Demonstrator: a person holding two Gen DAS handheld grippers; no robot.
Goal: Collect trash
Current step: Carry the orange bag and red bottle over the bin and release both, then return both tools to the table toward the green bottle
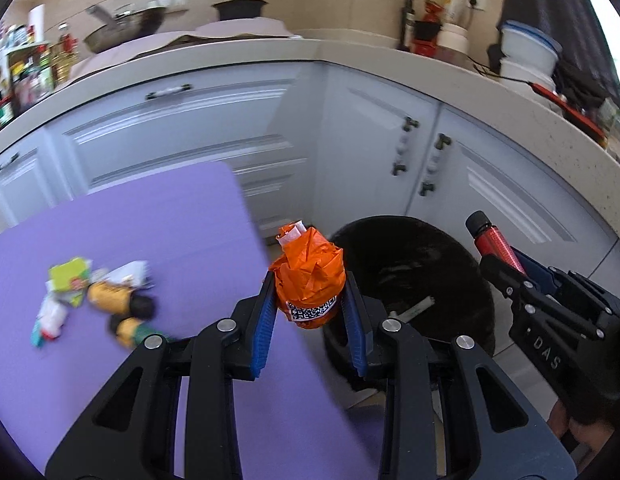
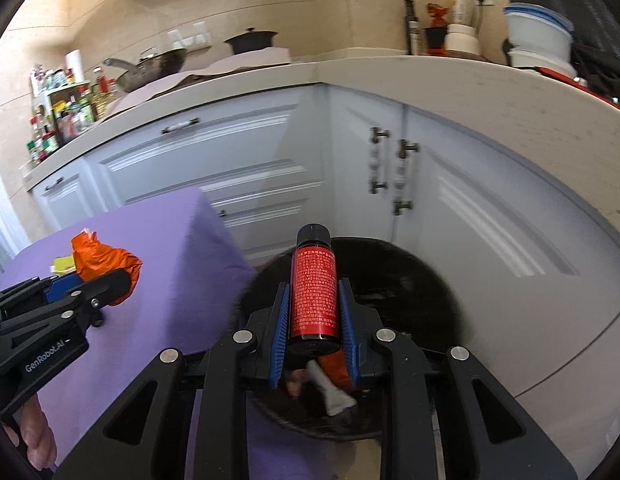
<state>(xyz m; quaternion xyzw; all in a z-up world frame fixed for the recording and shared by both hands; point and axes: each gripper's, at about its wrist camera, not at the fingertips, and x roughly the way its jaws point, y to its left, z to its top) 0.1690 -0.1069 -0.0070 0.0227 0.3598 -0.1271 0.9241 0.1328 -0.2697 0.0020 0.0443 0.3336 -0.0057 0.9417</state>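
Two tongs tilt down at one black bin (image 1: 410, 280): left tongs (image 1: 310, 308) clamp one orange wad (image 1: 310, 276), right tongs (image 2: 314, 320) squeeze one red bottle (image 2: 314, 292).

We can read "GenRobot.AI" in white letters along the black body of the left gripper (image 2: 89, 292), as the right wrist view shows it. In the left wrist view, the black body of the right gripper (image 1: 506, 264) carries the letters "DAS", with whatever else is printed there cut off from sight. The red bottle (image 2: 313, 294) bears a label densely covered with small white print in what looks like Chinese characters, too fine for us to read. The orange wrapper (image 1: 307, 276) carries a white patch with a black square code pattern on it, which we cannot decode.
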